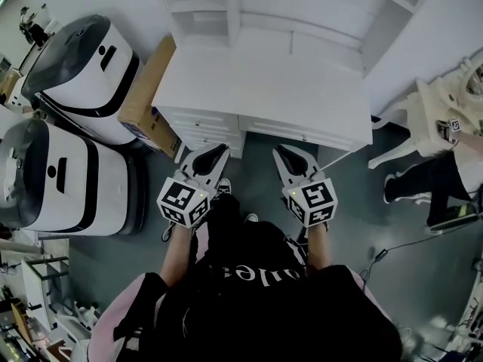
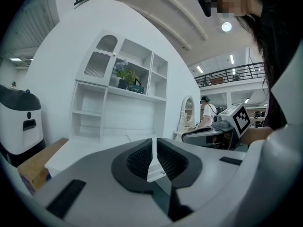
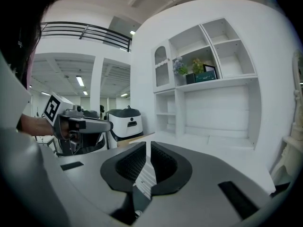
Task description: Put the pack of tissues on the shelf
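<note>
No pack of tissues shows clearly in any view. A white desk (image 1: pixel 256 81) with a shelf unit (image 1: pixel 226 6) stands just ahead of me. On an upper shelf (image 2: pixel 135 93) sits a dark teal box (image 2: pixel 136 89) beside small potted plants (image 2: pixel 122 72); the box (image 3: pixel 204 74) also shows in the right gripper view. My left gripper (image 1: pixel 219 151) hangs in front of the desk drawers, its jaws shut with nothing between them (image 2: pixel 154 142). My right gripper (image 1: pixel 281 151) is level with it to the right, also shut and empty (image 3: pixel 148 144).
Two white-and-black machines (image 1: pixel 83 74) (image 1: pixel 60 176) stand on the floor at left, with a cardboard box (image 1: pixel 147 96) wedged against the desk's left side. At right are a white ornate chair (image 1: pixel 434 115) and another person's legs (image 1: pixel 423 179). Cables lie on the floor at lower right.
</note>
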`<state>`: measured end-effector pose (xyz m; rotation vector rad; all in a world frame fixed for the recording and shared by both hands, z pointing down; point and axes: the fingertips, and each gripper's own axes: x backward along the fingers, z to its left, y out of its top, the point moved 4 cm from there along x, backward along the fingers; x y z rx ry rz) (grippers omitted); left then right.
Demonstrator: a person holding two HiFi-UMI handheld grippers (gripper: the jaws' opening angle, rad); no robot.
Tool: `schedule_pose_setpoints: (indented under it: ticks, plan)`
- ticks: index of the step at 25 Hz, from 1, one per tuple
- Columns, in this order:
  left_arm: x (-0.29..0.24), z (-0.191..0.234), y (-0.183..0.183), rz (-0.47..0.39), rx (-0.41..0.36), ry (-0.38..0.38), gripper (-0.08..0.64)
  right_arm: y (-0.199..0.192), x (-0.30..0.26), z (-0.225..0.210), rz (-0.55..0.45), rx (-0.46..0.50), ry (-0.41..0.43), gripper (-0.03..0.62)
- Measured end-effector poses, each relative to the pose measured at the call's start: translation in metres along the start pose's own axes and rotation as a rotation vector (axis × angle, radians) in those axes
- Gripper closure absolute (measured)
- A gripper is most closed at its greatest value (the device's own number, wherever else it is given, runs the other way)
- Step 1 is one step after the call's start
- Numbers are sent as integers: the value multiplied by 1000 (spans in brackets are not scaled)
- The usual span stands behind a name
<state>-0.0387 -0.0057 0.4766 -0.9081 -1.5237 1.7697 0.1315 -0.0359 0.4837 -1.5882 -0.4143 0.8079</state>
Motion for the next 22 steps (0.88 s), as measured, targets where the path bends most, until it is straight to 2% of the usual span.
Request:
schedule_pose_setpoints:
  ticks: [22]
  plan:
    - [7, -8, -1, -11, 8, 15, 518, 1, 3, 2, -1, 29, 27, 529]
